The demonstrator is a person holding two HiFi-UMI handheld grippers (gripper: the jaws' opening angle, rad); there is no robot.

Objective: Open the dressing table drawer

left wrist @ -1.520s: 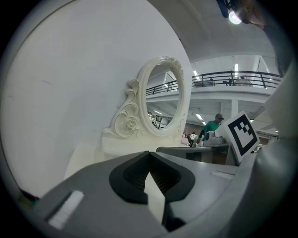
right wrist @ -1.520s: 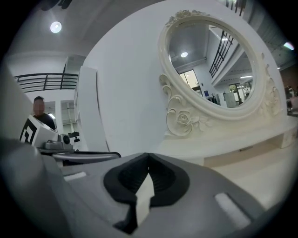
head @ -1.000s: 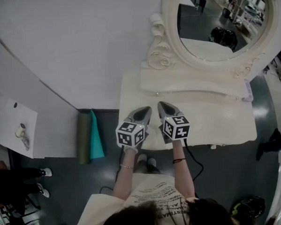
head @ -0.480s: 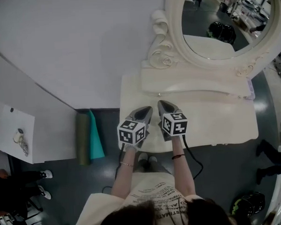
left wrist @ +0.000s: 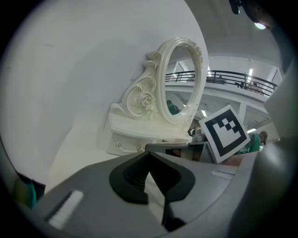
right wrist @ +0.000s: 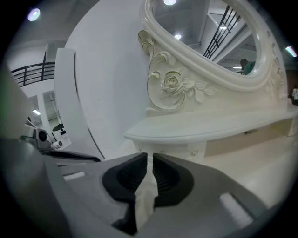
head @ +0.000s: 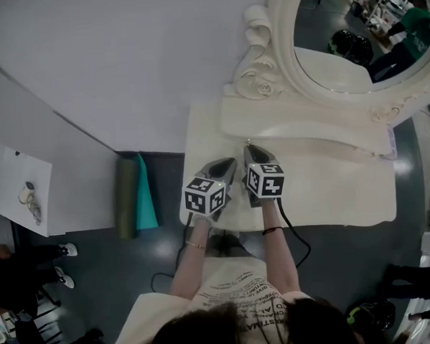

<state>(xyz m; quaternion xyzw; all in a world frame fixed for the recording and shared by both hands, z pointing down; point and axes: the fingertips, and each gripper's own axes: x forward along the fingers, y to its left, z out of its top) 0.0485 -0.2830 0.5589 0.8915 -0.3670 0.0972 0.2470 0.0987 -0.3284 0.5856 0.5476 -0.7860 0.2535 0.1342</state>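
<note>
We are holding the left gripper with its fingers pressed together, while the right gripper has just been opening its fingers slightly, with nothing between them. Both are pointing over the dressing table at the closed drawer just beyond, under the mirror.

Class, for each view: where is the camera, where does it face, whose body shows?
Head view: on head, steeply down at dressing table; forearms, left tool, right tool.
Left gripper view: on left tool, toward mirror; own shut jaws.
Right gripper view: on right tool, toward mirror; empty jaws just opening.
All share the mirror.
</note>
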